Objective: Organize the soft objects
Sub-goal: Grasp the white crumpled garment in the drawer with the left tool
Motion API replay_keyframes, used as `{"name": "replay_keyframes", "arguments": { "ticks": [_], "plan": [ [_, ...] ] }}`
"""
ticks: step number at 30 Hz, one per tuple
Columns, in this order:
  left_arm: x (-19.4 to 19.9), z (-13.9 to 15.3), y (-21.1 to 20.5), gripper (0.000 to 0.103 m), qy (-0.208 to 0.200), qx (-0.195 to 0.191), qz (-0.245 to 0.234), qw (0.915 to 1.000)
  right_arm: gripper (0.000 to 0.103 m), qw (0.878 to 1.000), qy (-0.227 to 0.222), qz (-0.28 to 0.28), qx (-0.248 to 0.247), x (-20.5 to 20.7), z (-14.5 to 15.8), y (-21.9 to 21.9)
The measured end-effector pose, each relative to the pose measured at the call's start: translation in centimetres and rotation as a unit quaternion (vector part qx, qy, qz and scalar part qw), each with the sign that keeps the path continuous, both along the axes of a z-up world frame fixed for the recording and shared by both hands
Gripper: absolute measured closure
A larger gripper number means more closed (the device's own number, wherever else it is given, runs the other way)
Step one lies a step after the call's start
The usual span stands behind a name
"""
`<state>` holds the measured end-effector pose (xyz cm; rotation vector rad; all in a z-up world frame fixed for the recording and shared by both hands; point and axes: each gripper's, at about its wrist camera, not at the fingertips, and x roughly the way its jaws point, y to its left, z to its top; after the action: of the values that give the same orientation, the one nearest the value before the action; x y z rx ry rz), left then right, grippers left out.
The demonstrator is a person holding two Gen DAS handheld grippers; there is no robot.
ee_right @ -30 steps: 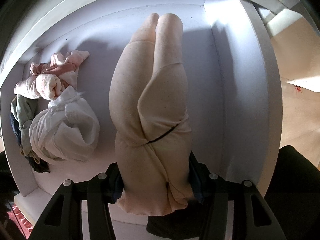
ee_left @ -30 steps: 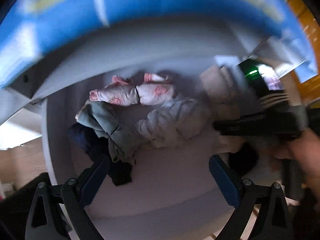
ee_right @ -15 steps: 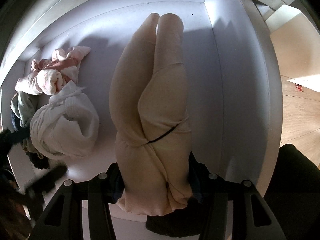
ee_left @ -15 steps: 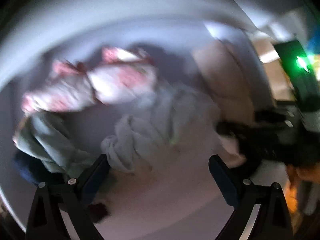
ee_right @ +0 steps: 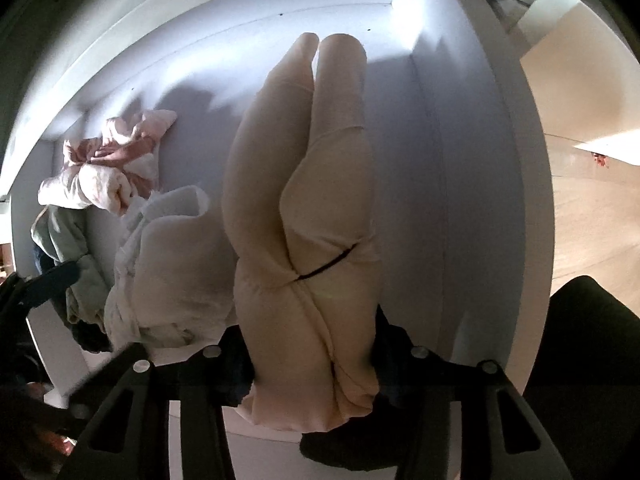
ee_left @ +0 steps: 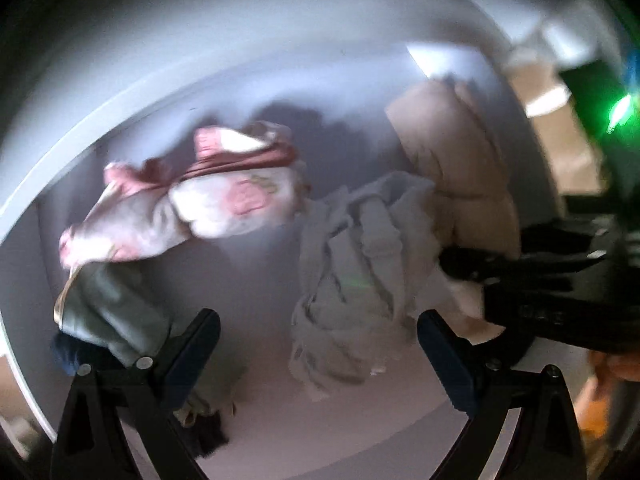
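A rolled cream garment tied with a black band (ee_right: 304, 216) lies on the floor of a white compartment, and my right gripper (ee_right: 312, 368) has its closing jaws pressed on the roll's near end. A crumpled white bundle (ee_right: 168, 272) lies to its left, touching it. My left gripper (ee_left: 320, 352) hangs open just above that white bundle (ee_left: 352, 276), nothing between its fingers. A pink-and-white bundle (ee_left: 208, 208) and a grey-green garment (ee_left: 108, 312) lie further left. The cream roll (ee_left: 460, 184) and the right gripper's black body (ee_left: 560, 280) show at right in the left wrist view.
White compartment walls (ee_right: 480, 160) close in the back and right side, with a front rim (ee_left: 80, 168) curving on the left. A dark blue cloth (ee_left: 68, 352) lies under the grey-green garment. Wooden floor (ee_right: 592, 208) lies outside on the right.
My left gripper has come down into the compartment toward the white bundle, and its finger now shows at the left edge of the right wrist view. The right gripper and cream roll stayed put.
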<state>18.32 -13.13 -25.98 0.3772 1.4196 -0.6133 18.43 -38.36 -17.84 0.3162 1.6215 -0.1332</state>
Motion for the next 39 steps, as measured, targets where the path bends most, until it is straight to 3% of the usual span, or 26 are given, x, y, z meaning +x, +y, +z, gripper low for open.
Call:
{"name": "replay_keyframes", "arguments": {
  "ticks": [4, 8, 11, 16, 18, 20, 22, 24, 27, 32, 39],
  "plan": [
    [-0.2, -0.7, -1.2, 0.007, -0.009, 0.007, -0.007, 0.9999, 0.058, 1.0, -0.004, -0.013, 0.007, 0.2, 0.4, -0.3],
    [0.3, -1.7, -0.9, 0.036, 0.038, -0.009, 0.01, 0.9992, 0.058, 1.0, -0.002, -0.008, 0.003, 0.6, 0.1, -0.5],
    [-0.3, -1.7, 0.9, 0.038, 0.052, 0.002, 0.021, 0.9984, 0.058, 1.0, -0.001, -0.007, 0.002, 1.0, 0.1, -0.5],
    [-2.7, -2.1, 4.3, 0.038, 0.087, 0.058, 0.035, 0.9939, 0.057, 1.0, 0.001, -0.002, -0.003, 1.4, 0.1, -0.1],
    [-3.2, -1.8, 4.9, 0.034, 0.091, 0.052, 0.051, 0.9932, 0.056, 1.0, 0.001, 0.004, -0.003, 1.6, 0.0, 0.3],
    [-3.1, -0.8, 4.6, 0.017, 0.068, 0.035, 0.055, 0.9955, 0.054, 1.0, 0.0, 0.005, -0.003, 1.9, 0.0, 0.5],
    [-3.0, 0.2, 3.7, 0.01, 0.036, 0.026, 0.045, 0.998, 0.052, 1.0, -0.002, 0.002, 0.0, 2.2, -0.3, 0.6],
    [-2.8, 0.2, 3.2, 0.01, 0.023, 0.033, 0.038, 0.9985, 0.052, 1.0, -0.006, -0.001, 0.002, 2.4, -0.4, 0.6],
    [-3.0, -1.5, 2.5, 0.028, 0.052, 0.049, 0.033, 0.9969, 0.052, 1.0, -0.01, 0.007, -0.002, 2.0, -0.5, 0.5],
    [-3.9, -2.0, 2.6, 0.042, 0.062, 0.065, 0.022, 0.9957, 0.058, 1.0, -0.02, 0.018, -0.012, 2.8, 0.4, 1.5],
    [-3.3, -0.4, 6.7, 0.044, 0.067, 0.066, 0.075, 0.9928, 0.062, 0.999, -0.044, 0.015, 0.019, 2.0, 3.4, 2.4]
  ]
}}
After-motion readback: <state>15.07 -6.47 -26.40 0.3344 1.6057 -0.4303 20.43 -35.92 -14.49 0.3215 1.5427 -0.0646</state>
